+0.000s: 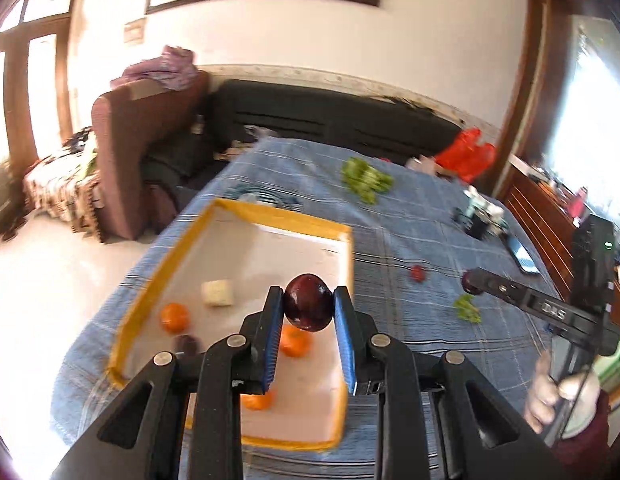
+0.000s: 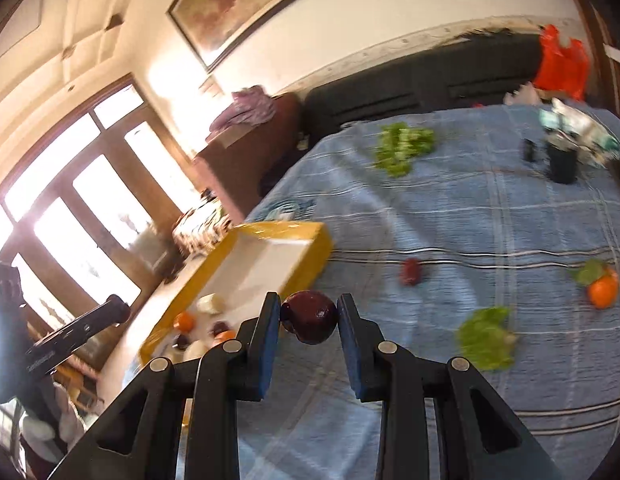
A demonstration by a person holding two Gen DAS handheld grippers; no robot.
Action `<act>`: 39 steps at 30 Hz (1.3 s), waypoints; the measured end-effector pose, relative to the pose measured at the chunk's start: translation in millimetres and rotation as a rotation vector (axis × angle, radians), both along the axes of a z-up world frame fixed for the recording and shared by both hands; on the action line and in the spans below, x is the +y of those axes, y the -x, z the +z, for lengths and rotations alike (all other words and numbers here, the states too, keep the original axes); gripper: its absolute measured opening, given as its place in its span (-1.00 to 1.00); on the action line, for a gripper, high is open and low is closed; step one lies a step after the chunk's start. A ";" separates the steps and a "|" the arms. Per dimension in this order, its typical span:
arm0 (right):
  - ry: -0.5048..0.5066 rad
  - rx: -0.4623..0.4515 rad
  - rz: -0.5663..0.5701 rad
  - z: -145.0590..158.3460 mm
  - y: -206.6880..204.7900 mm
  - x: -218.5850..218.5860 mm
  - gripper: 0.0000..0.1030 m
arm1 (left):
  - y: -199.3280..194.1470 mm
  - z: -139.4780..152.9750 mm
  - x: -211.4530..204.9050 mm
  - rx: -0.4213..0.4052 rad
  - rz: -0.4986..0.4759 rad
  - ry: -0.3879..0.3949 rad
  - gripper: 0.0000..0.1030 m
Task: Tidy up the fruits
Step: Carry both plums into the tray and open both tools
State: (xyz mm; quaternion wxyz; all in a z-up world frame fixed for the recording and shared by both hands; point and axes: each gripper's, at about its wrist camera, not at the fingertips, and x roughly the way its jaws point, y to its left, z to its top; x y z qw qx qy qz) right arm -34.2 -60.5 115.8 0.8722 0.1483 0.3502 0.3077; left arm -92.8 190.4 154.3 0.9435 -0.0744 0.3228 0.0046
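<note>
Two plums in hand, headed for the yellow-rimmed tray.

My left gripper (image 1: 308, 304) is clamped on a dark plum (image 1: 308, 302) over the tray (image 1: 234, 208); I should lower it onto bare floor, clear of the oranges (image 1: 174, 317). My right gripper (image 2: 308, 312) pinches another plum (image 2: 308, 316) just beside the tray's near corner.
</note>
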 end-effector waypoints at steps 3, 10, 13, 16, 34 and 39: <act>0.016 -0.010 0.038 8.7 9.6 23.5 -0.36 | 8.2 -3.1 12.6 -0.009 0.039 -0.021 -0.52; 0.093 0.036 0.157 -3.3 22.5 98.8 -0.35 | -8.7 -44.8 36.4 0.081 0.139 -0.071 -0.52; 0.145 0.061 0.208 -21.1 26.9 133.3 -0.35 | -13.6 -60.2 47.1 0.103 0.148 -0.050 -0.52; 0.202 0.080 0.234 -38.1 24.3 158.1 -0.35 | -19.7 -75.5 60.2 0.133 0.162 -0.024 -0.52; 0.353 0.087 0.207 -64.4 14.9 193.1 -0.23 | -13.3 -80.8 82.1 0.107 0.178 0.069 0.08; 0.293 0.065 0.155 -50.6 21.7 174.7 -0.15 | -5.1 -68.9 80.9 0.087 0.197 0.086 0.41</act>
